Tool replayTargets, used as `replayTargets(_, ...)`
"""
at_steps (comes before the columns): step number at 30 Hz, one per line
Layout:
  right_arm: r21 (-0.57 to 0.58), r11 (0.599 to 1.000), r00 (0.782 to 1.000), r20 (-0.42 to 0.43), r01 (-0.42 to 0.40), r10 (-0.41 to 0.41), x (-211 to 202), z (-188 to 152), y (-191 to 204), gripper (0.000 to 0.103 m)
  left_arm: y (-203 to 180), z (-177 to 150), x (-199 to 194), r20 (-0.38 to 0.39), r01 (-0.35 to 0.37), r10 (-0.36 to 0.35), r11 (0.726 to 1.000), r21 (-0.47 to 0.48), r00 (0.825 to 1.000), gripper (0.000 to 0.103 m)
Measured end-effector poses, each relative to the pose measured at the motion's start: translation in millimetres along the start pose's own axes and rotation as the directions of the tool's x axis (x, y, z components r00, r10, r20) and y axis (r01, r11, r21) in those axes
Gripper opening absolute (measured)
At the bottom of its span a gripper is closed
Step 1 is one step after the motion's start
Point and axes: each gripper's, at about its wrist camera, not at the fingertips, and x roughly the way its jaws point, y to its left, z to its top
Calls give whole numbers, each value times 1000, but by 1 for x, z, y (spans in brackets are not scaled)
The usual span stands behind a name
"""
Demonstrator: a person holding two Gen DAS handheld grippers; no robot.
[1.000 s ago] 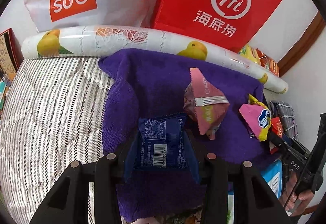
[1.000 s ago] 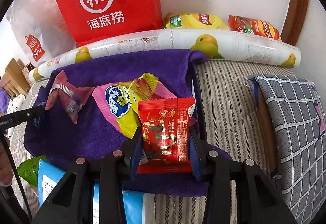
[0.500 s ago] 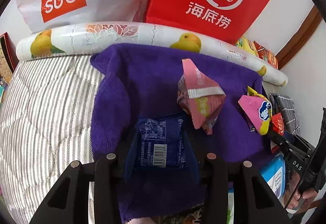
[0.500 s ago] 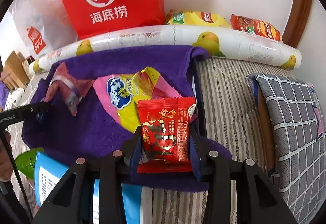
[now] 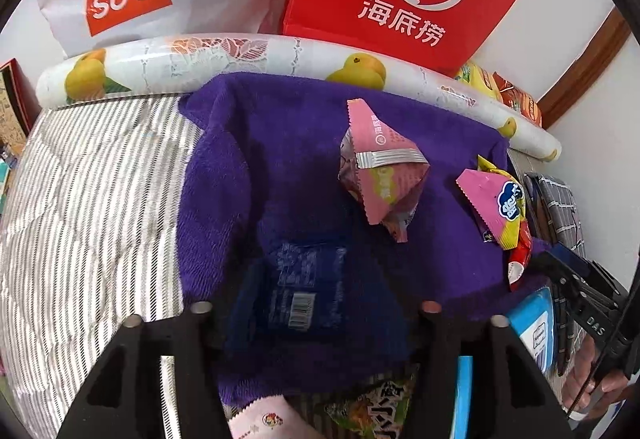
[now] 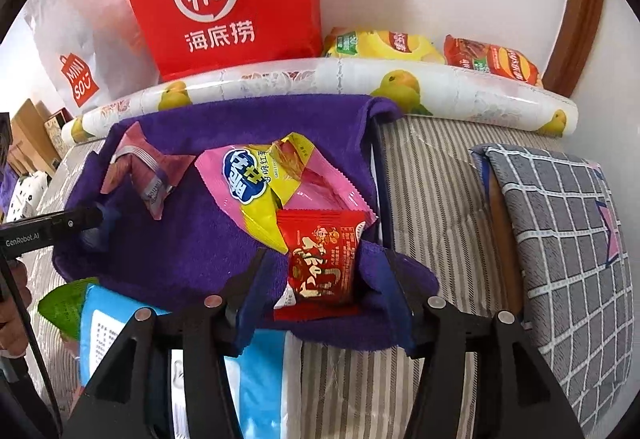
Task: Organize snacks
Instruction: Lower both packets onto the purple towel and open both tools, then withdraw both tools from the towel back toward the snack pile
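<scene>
Surface: a purple towel spread on a striped bed serves as the sorting area, which explains why the snacks collect there.
Left gripper: jaws spread wide on either side of the blue packet; the packet lies flat on the towel, blurred, apparently free of the pads.
Right gripper: jaws parted, with gaps to both sides of the red packet; not clamped.
Red packet position: it rests on the towel's near right corner, its top edge overlapping the pink-and-yellow bag.
Other snacks: a pink triangular pouch sits mid-towel, between the blue packet and the bag.
Judgement: both packets look set down side by side in a row; the placing step seems complete.
</scene>
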Motion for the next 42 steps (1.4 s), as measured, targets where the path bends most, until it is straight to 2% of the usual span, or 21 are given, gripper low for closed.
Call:
replayTargets(12,-3,1000,997,72,27,-27,-66,-26,24,56,-6,-27,-57,65,2,-2,1000,6,998,58)
replayTargets(15,-19,1000,996,88,12,-10,-80,-39,33,56,-8,-38,-76,89,4,-5,1000,10,996,58)
replayTargets(19,-20,998,994,89,-56,57,-100,-60,43,56,-11,-53,-97,114,3,-4,1000,14,993,58)
replayTargets(30,-33,987,987,32,-159,160,-125,-122,63,56,-25,-98,-129,152,25,-32,998,49,988,58)
replayTargets(33,-58,982,984,12,-177,178,-124,-134,71,51,-23,-109,-130,146,27,-34,999,46,989,58)
replayTargets(38,-75,973,976,-40,-217,214,-111,-148,85,36,-14,-127,-128,139,19,-26,999,50,990,58)
replayTargets(42,-99,966,969,-91,-239,230,-100,-154,97,31,-7,-135,-125,138,17,-24,999,51,990,58)
